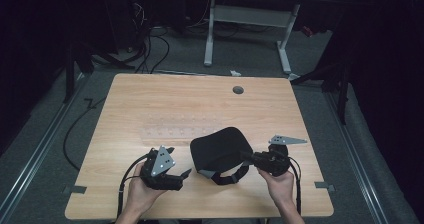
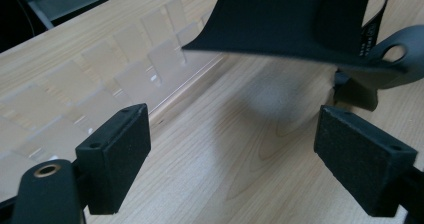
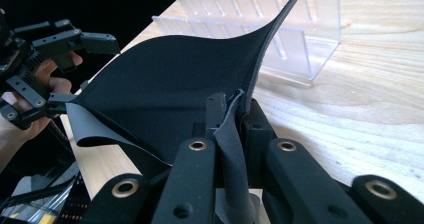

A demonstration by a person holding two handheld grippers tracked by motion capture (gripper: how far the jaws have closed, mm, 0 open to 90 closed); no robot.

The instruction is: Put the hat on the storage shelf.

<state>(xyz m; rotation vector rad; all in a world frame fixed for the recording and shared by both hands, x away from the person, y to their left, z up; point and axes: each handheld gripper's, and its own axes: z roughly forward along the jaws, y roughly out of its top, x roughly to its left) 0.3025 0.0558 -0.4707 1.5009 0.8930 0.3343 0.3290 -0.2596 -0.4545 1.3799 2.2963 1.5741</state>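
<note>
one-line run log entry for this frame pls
left gripper: open, empty, near pad | right gripper: shut on black neoprene pad, edge lifted off table | clear slotted rack: empty, behind pad

No text could be read anywhere; a small printed tag on the black strap (image 2: 369,31), beyond the left gripper's jaws, was too blurred.

Rack (image 1: 175,126) mid-table (image 1: 150,94), mask (image 1: 220,146) before it, grommet (image 1: 238,90) behind
</note>
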